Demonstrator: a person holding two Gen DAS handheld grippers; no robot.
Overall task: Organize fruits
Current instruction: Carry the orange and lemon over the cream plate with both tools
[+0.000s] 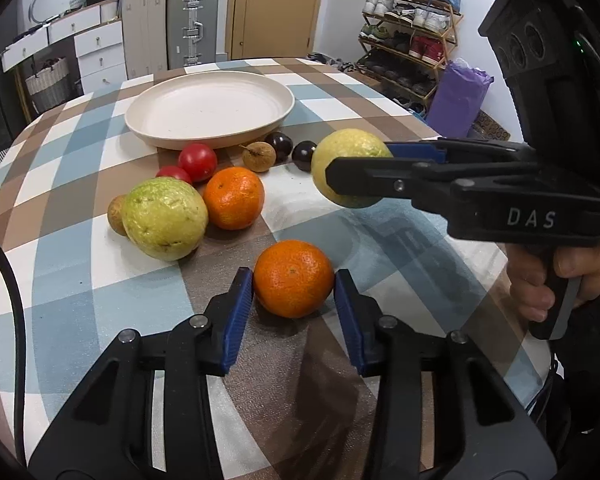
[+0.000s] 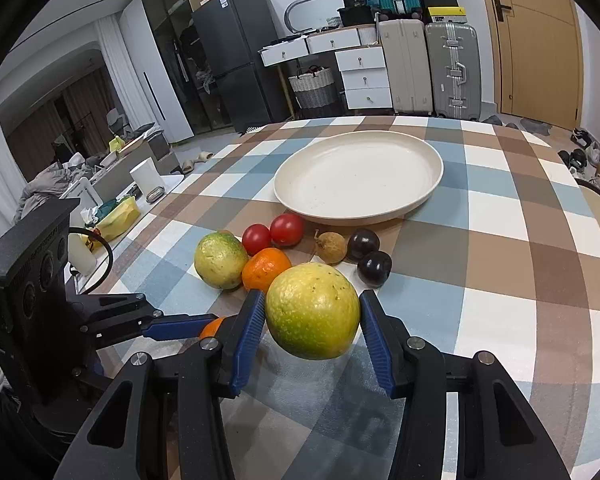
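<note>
My left gripper (image 1: 293, 284) is shut on an orange (image 1: 293, 278) that rests on the checked tablecloth. My right gripper (image 2: 313, 316) is shut on a yellow-green guava (image 2: 313, 311) and holds it above the table; it also shows in the left wrist view (image 1: 350, 148). A second guava (image 1: 164, 218), another orange (image 1: 233, 197), two red tomatoes (image 1: 197, 161), two dark plums (image 1: 305, 155) and two brown longans (image 1: 256, 156) lie in front of an empty cream plate (image 1: 210, 110). The plate shows in the right wrist view (image 2: 360, 176).
The round table (image 2: 500, 240) has its edge at right, by a shoe rack (image 1: 412, 36) and a purple bag (image 1: 458, 96). Suitcases, drawers and a door stand behind it.
</note>
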